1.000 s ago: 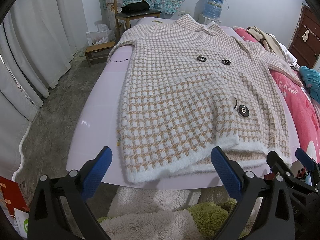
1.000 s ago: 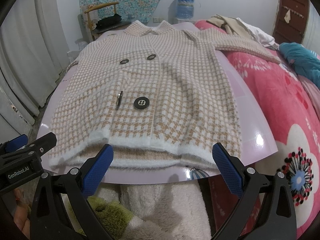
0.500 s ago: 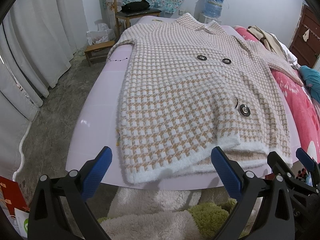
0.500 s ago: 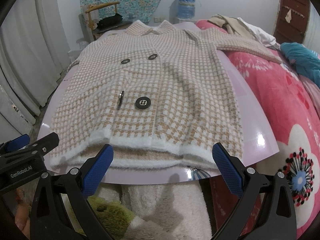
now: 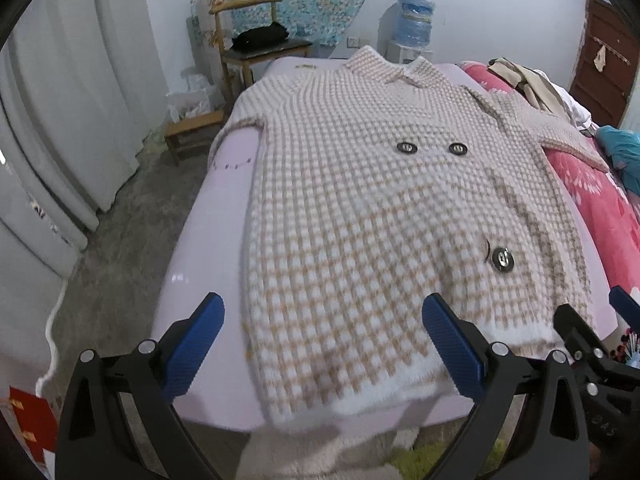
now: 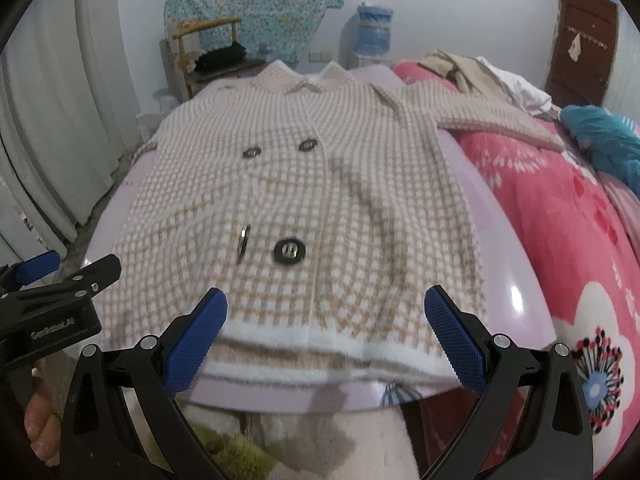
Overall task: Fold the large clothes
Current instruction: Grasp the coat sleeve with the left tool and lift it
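A beige-and-white checked knit coat (image 5: 380,208) with dark buttons lies flat, front up, on a lilac table (image 5: 208,240), collar far, white hem near. It also shows in the right wrist view (image 6: 320,200). My left gripper (image 5: 322,350) is open and empty, its blue pads over the hem's left part. My right gripper (image 6: 326,340) is open and empty, over the hem's right part. The right gripper shows at the right edge of the left wrist view (image 5: 600,344). The left gripper shows at the left of the right wrist view (image 6: 52,292).
A pink flowered bedspread (image 6: 580,240) adjoins the table on the right, with a teal garment (image 6: 608,144) and beige clothes (image 6: 472,68) on it. A wooden chair (image 5: 256,44) and a water jug (image 5: 414,20) stand beyond. Curtains (image 5: 60,120) hang left. Fluffy rugs (image 6: 280,440) lie below.
Both grippers have moved forward over the coat's hem, which now lies between the open fingers. The coat has not moved.
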{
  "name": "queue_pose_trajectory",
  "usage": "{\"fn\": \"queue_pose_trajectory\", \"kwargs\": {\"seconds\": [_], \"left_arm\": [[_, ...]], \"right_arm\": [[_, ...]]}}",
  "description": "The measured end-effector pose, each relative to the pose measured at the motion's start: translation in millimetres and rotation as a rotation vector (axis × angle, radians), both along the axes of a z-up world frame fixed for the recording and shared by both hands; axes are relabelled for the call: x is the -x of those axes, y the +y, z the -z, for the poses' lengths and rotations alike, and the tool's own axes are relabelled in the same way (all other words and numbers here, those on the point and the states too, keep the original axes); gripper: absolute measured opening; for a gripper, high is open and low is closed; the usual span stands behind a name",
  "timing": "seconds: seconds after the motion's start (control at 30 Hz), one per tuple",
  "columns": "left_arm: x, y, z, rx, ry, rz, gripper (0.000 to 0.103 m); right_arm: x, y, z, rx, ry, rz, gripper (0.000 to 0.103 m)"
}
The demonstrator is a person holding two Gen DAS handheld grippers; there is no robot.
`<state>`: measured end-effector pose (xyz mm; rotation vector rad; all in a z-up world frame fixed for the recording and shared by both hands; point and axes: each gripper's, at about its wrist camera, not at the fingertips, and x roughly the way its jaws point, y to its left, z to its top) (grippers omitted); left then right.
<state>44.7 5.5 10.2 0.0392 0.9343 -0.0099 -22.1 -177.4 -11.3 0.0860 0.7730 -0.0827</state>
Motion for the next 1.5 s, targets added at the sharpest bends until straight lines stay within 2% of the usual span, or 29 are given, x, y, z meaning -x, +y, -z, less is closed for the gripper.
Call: {"fn": "queue_pose_trajectory", "kwargs": {"seconds": [0.27, 0.5, 0.8, 0.9, 1.0, 1.1, 1.2, 1.3, 1.37, 1.43, 1.5], "left_arm": [[-36, -18, -3, 0.020, -0.007, 0.100, 0.097], [-64, -21, -7, 0.059, -0.036, 0.158, 0.097], [-98, 5, -16, 0.314, -0.082, 0.180, 0.097], [-108, 18, -16, 0.363, -0.082, 0.163, 0.097], [-118, 40, -19, 0.370, -0.102, 0.110, 0.097], [-131, 74, -21, 0.328, -0.135, -0.005, 0.097], [-150, 117, -13, 0.361, -0.122, -0.139, 0.097], [-176, 166, 9, 0.455, -0.058, -0.277, 0.097], [-194, 199, 32, 0.569, 0.011, -0.363, 0.097], [-207, 225, 59, 0.704, 0.090, -0.432, 0.097], [-221, 253, 97, 0.902, 0.196, -0.507, 0.096]], "right_arm": [[-29, -15, -12, 0.028, -0.045, 0.005, 0.095], [-64, -27, -23, -0.026, -0.078, -0.018, 0.095], [-116, -10, -36, 0.000, -0.129, -0.118, 0.095], [-134, -1, -35, -0.017, -0.127, -0.168, 0.095], [-151, 9, -31, -0.048, -0.108, -0.211, 0.095], [-162, 20, -24, -0.054, -0.086, -0.244, 0.095], [-175, 27, -16, -0.063, -0.050, -0.269, 0.095], [-188, 33, -9, -0.079, -0.014, -0.294, 0.095], [-193, 36, -6, -0.084, -0.003, -0.304, 0.095], [-197, 39, -4, -0.088, 0.006, -0.312, 0.092], [-198, 42, -2, -0.084, 0.012, -0.326, 0.088]]}}
